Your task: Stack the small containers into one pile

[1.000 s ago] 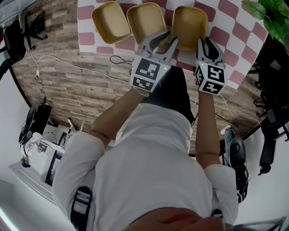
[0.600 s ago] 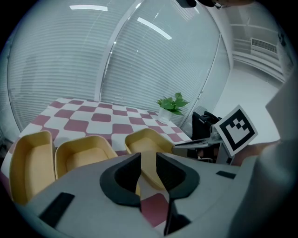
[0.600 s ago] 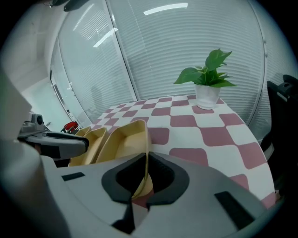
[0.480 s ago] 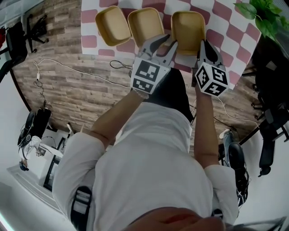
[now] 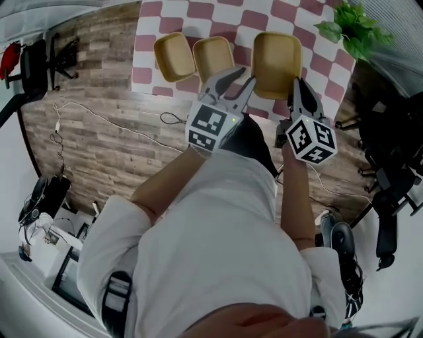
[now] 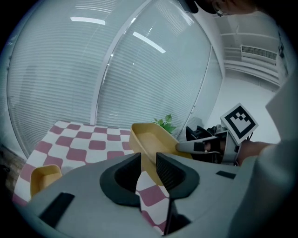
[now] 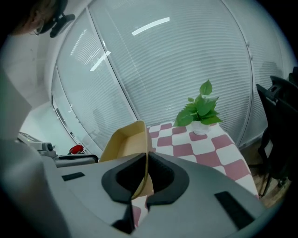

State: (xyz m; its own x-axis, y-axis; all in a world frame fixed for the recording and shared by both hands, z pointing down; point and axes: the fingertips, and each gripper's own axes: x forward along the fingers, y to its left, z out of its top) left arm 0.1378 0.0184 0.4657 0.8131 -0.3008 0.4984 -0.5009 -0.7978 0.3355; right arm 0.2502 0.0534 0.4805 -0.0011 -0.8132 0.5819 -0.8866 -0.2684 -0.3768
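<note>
Right tool [image 5: 297, 86] is clamped on the right wall of a yellow rectangular shallow container [image 5: 276, 56]. Left tool [image 5: 243, 74] has its jaws nearly together, pinching the same container's near-left wall. The container is held tilted, clear of the pink-and-white checked cloth [image 5: 218, 13] on the wood-grain bench [image 5: 99, 86]. Two more yellow containers [image 5: 174, 56] [image 5: 213, 56] sit side by side on the cloth to its left. A green potted plant [image 5: 350, 26] stands far right.

no readable words or numbers; only coded square markers [image 5: 210, 125] on left gripper [image 5: 242, 74] and right gripper [image 5: 297, 84]
</note>
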